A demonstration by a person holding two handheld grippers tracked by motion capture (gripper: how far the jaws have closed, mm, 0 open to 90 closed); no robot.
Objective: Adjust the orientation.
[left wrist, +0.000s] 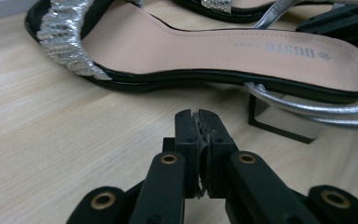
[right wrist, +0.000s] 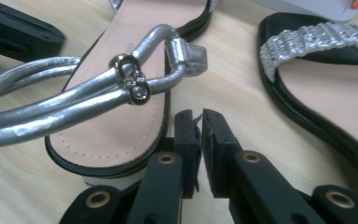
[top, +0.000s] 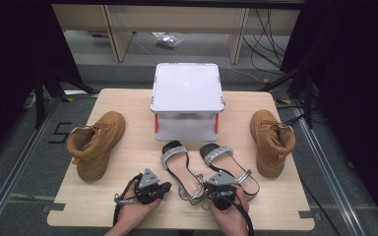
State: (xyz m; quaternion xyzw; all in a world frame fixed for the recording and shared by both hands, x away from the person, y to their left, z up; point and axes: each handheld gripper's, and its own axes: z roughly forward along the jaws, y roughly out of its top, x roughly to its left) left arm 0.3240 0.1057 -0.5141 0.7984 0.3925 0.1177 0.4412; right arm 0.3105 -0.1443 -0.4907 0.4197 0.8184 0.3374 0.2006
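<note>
Two black sandals with glittery silver toe bands lie side by side on the table's front half, the left sandal and the right sandal. My left gripper rests shut on the wood just left of the left sandal's heel, nothing in it. In the left gripper view the gripper points at that sandal and its silver ankle strap. My right gripper sits between the two heels. Its jaws are shut and empty, just short of the left sandal and its strap. The right sandal lies beside it.
A white lidded box with orange clips stands at the back centre of the wooden table. A tan boot lies at the left and another tan boot at the right. Dark curtains flank the table.
</note>
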